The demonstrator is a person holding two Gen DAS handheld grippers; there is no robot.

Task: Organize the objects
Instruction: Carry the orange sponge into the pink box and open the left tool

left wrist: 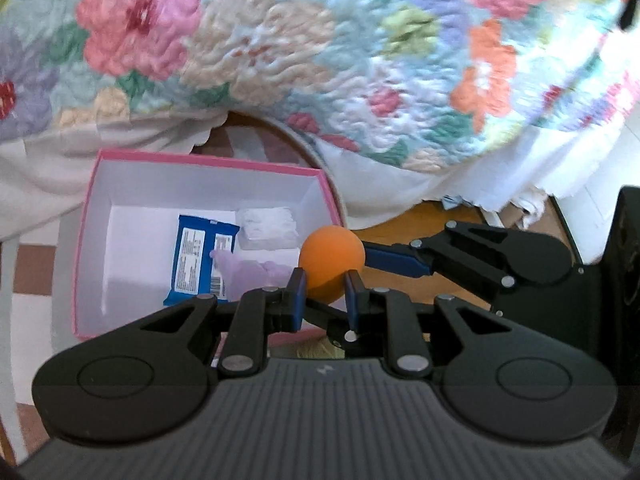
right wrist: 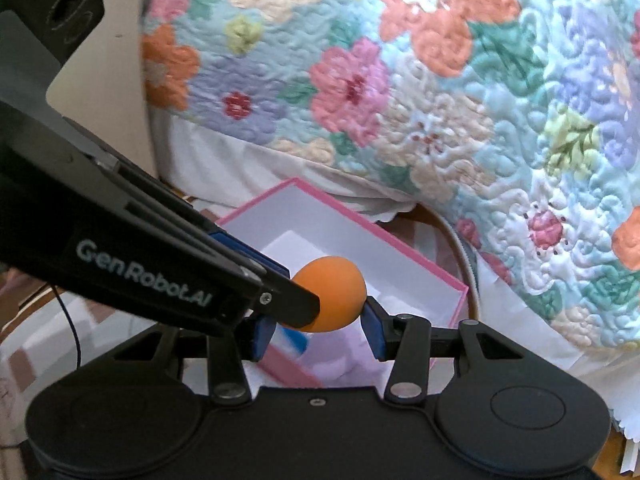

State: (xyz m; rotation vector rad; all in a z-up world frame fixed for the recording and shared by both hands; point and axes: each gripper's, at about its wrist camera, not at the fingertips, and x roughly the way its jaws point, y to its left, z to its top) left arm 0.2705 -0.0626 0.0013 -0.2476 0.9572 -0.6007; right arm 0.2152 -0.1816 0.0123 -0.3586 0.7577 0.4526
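An orange ball [left wrist: 330,262] sits between the blue pads of my left gripper [left wrist: 325,290], which is shut on it just right of a pink box [left wrist: 92,208] with a white inside. The box holds a blue packet [left wrist: 196,260], a white wrapped pack [left wrist: 268,228] and a pale purple item [left wrist: 252,272]. My right gripper [right wrist: 316,326] stands around the same ball [right wrist: 334,298] from the other side; its pads are close to the ball and contact is unclear. The right gripper's fingers also show in the left wrist view [left wrist: 396,260]. The left gripper crosses the right wrist view [right wrist: 280,292].
A floral quilt [left wrist: 320,40] with a white skirt hangs over the bed behind the box. A round wooden surface [left wrist: 420,224] lies under the box. A checked brown and white floor [left wrist: 32,272] shows at left. A black object [left wrist: 628,280] stands at right.
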